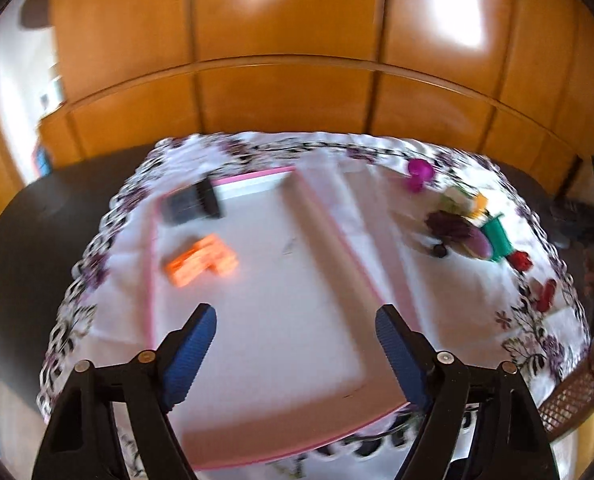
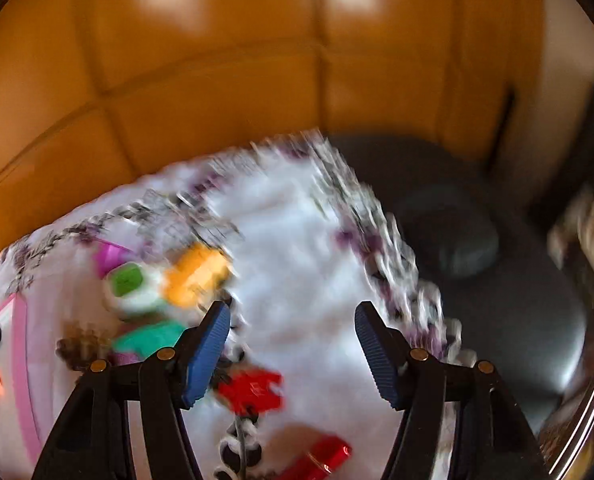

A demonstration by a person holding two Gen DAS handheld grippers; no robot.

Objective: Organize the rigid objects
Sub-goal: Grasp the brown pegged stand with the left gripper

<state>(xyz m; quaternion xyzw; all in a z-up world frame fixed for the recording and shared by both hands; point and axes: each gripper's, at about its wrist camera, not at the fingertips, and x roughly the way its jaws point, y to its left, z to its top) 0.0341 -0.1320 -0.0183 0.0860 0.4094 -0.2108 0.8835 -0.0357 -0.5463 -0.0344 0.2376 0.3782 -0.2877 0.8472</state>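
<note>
Two pieces are already parked in the pink-rimmed tray (image 1: pixel 257 178), an orange block (image 1: pixel 201 260) and a dark one (image 1: pixel 191 202). The loose toys (image 1: pixel 469 228) are heaped right of the tray, presumably awaiting sorting. Nothing is held: left gripper (image 1: pixel 295 344) and right gripper (image 2: pixel 293 344) are kept wide and empty.
</note>
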